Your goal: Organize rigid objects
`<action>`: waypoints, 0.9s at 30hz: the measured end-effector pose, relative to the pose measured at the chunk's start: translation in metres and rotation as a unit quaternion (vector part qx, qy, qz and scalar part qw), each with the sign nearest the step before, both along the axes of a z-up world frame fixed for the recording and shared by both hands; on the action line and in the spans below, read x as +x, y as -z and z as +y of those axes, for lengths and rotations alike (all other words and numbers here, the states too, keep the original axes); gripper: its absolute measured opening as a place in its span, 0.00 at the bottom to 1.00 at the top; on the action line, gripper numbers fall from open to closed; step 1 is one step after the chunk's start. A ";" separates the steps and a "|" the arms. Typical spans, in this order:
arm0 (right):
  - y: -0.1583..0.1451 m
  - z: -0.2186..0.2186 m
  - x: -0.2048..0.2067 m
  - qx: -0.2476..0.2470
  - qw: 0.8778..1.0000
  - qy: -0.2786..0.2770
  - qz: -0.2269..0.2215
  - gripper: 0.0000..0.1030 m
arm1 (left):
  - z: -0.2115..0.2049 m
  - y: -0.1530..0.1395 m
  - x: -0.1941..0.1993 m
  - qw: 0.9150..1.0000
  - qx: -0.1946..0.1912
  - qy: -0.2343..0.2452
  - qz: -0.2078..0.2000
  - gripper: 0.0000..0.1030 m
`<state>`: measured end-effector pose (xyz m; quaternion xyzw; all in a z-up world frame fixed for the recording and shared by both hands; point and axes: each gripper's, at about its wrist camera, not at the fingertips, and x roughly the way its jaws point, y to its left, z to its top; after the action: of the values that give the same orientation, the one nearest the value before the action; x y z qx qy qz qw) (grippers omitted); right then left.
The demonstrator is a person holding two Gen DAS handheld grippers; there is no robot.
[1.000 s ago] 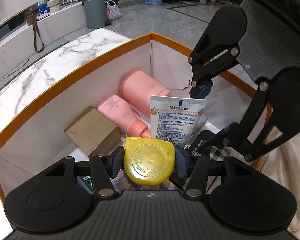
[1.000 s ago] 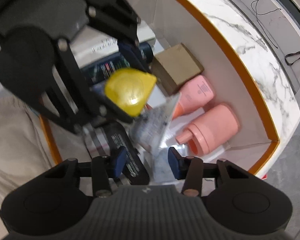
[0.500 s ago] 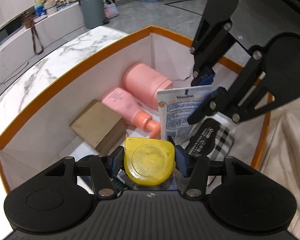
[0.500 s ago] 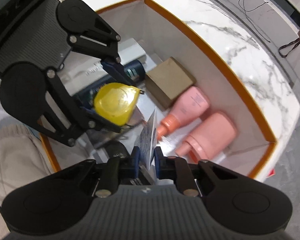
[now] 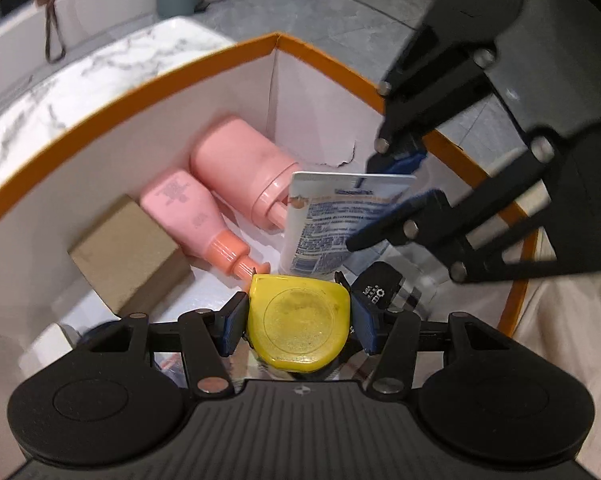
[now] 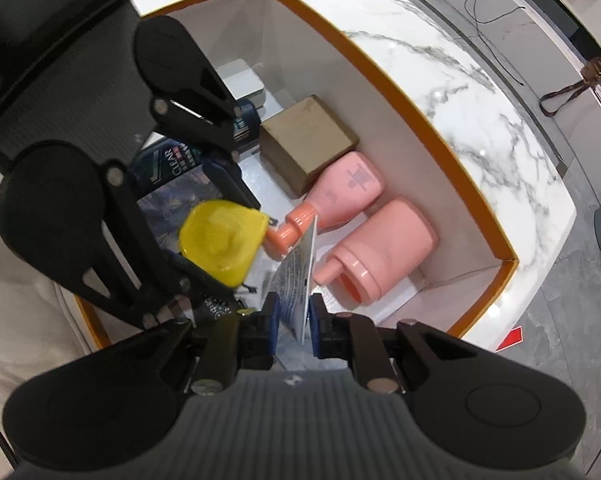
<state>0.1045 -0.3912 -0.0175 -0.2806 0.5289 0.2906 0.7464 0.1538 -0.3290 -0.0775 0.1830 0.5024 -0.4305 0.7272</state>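
White marble counter (image 6: 480, 92) holds a box with an orange rim (image 5: 100, 120). Inside the box lie two pink bottles (image 5: 236, 168), one beside the other, and a brown block (image 5: 128, 256) next to them. Above the box, the left tool (image 5: 298, 320) squeezes a yellow tape measure (image 5: 298, 320). The right tool (image 6: 294, 320) pinches a white tube (image 6: 298, 280), just beside the tape measure.

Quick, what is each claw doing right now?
Left gripper: shut on the yellow tape measure.
Right gripper: shut on the tube.
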 end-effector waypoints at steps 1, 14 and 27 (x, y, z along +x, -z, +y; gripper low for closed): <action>-0.001 -0.001 -0.001 0.000 1.000 0.000 0.001 0.13 | -0.002 0.001 0.003 1.000 0.005 -0.013 0.009 0.61; -0.002 0.000 -0.005 0.000 1.000 0.006 -0.009 0.15 | 0.002 0.003 0.013 0.997 0.023 -0.068 0.036 0.63; -0.036 0.009 -0.026 -0.018 0.998 0.019 -0.058 0.50 | 0.032 -0.051 -0.016 0.996 -0.033 -0.068 -0.041 0.63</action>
<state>0.0787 -0.3823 0.0189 -0.3005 0.4950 0.2504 0.7758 0.1382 -0.2972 -0.0270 0.1418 0.4692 -0.3888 0.7801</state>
